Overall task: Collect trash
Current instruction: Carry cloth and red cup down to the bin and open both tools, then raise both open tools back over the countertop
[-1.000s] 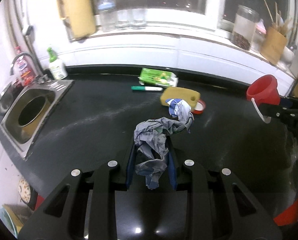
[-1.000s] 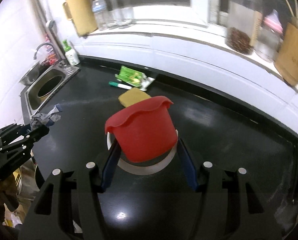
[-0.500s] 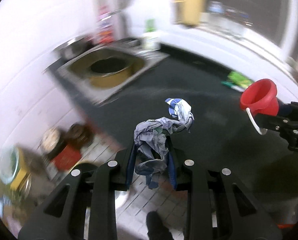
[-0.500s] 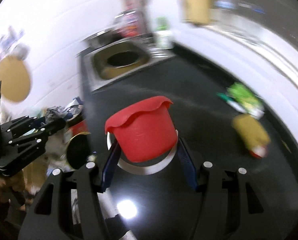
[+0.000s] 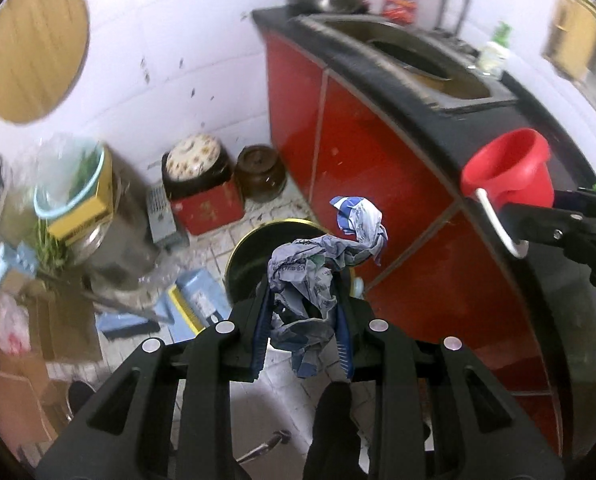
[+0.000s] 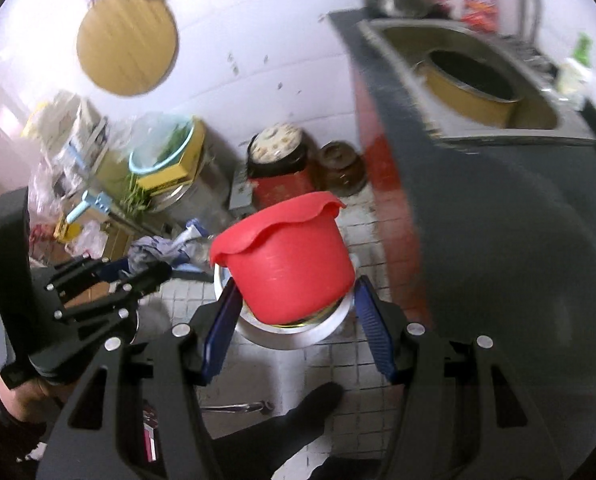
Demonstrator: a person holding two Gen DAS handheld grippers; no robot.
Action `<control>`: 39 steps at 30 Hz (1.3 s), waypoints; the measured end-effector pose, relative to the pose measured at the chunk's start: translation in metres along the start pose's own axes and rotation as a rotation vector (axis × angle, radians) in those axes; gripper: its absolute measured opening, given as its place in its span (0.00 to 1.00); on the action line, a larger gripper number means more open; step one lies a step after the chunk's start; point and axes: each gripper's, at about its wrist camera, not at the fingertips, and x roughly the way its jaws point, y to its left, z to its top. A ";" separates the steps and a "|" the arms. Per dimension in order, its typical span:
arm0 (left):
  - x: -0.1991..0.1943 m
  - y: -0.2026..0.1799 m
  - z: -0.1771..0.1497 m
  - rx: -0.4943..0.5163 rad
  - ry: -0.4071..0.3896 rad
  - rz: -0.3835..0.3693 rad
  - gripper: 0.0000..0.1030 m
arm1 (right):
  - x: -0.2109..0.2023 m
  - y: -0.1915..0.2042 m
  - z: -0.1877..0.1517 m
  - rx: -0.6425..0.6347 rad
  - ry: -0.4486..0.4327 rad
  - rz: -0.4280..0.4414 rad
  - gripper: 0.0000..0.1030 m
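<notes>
Tiled kitchen floor (image 5: 273, 396) | L jaws pinch crumpled wrapper (image 5: 314, 276) | R jaws clamp red cup (image 6: 285, 264)

The crumpled blue-and-white printed wrapper (image 5: 318, 276) is looking like thin, creased paper or film, matt. The small red plastic bucket (image 6: 287, 268) is showing a smooth, slightly shiny wall and a white plastic handle (image 5: 498, 226). The black hand-held gripper (image 5: 302, 320) is looking like matt plastic with ribbed blue pads (image 5: 259, 328) and bright metal screws. The glossy red cabinet fronts (image 5: 362, 160) are gleaming under a dark smooth counter (image 5: 438, 120). The steel sink (image 6: 510, 132) is shining dully. The round wooden board (image 6: 127, 42) is looking matt.
</notes>
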 end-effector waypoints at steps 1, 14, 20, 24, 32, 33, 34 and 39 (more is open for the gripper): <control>0.009 0.006 -0.001 -0.007 0.007 -0.002 0.27 | 0.016 0.004 0.005 0.002 0.019 0.005 0.56; 0.099 0.044 -0.001 -0.063 0.083 -0.035 0.27 | 0.136 0.014 0.036 -0.025 0.172 -0.015 0.56; 0.106 0.046 0.006 -0.058 0.091 -0.021 0.71 | 0.144 0.019 0.047 -0.033 0.167 -0.023 0.75; 0.103 0.046 0.008 -0.056 0.083 -0.019 0.71 | 0.137 0.015 0.049 -0.025 0.151 -0.018 0.76; 0.081 0.036 0.014 -0.023 0.057 -0.014 0.71 | 0.091 0.004 0.041 -0.001 0.099 -0.021 0.76; 0.073 0.032 0.015 -0.015 0.049 -0.017 0.71 | 0.080 0.001 0.038 0.011 0.086 -0.025 0.76; 0.069 0.028 0.016 -0.008 0.045 -0.023 0.71 | 0.068 -0.003 0.034 0.024 0.073 -0.028 0.76; 0.030 -0.016 0.022 0.090 0.003 -0.036 0.81 | -0.004 -0.030 0.011 0.088 -0.015 -0.082 0.79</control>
